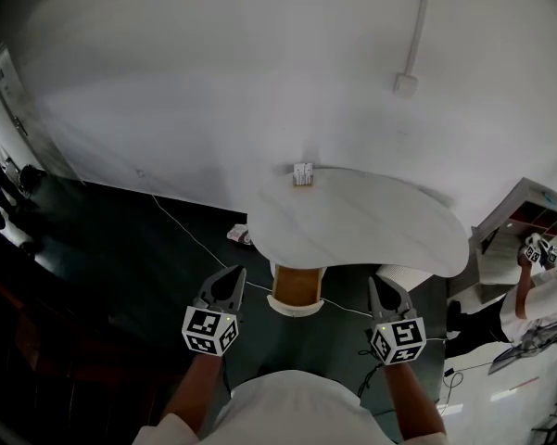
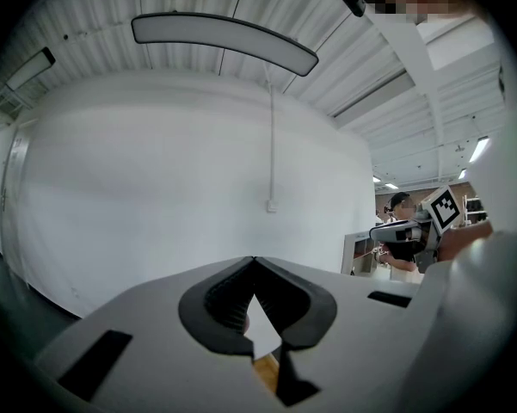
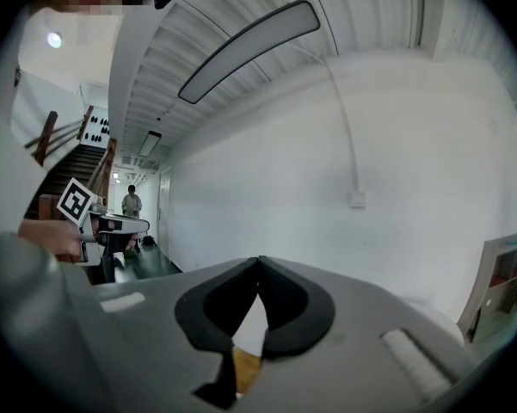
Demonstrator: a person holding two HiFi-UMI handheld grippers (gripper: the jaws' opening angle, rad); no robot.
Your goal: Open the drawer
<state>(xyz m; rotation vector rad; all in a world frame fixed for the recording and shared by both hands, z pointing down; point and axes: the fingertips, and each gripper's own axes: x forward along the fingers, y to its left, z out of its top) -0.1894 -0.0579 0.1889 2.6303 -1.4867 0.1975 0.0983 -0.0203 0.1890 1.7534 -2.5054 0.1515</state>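
A small white box-like unit (image 1: 303,174), perhaps the drawer unit, stands at the far edge of a white oval table (image 1: 371,225); its front is too small to make out. My left gripper (image 1: 234,274) and right gripper (image 1: 380,284) hover side by side short of the table's near edge, both pointing toward it. The left gripper (image 2: 255,261) has its jaws shut tip to tip with nothing between them. So does the right gripper (image 3: 259,261), also empty. Each gripper view shows the other gripper off to its side.
The table rests on a wooden pedestal (image 1: 297,287) with a white base. Cables (image 1: 190,230) run over the dark floor. A white shelf unit (image 1: 528,211) and another person (image 1: 538,295) are at the right. A white wall lies behind the table.
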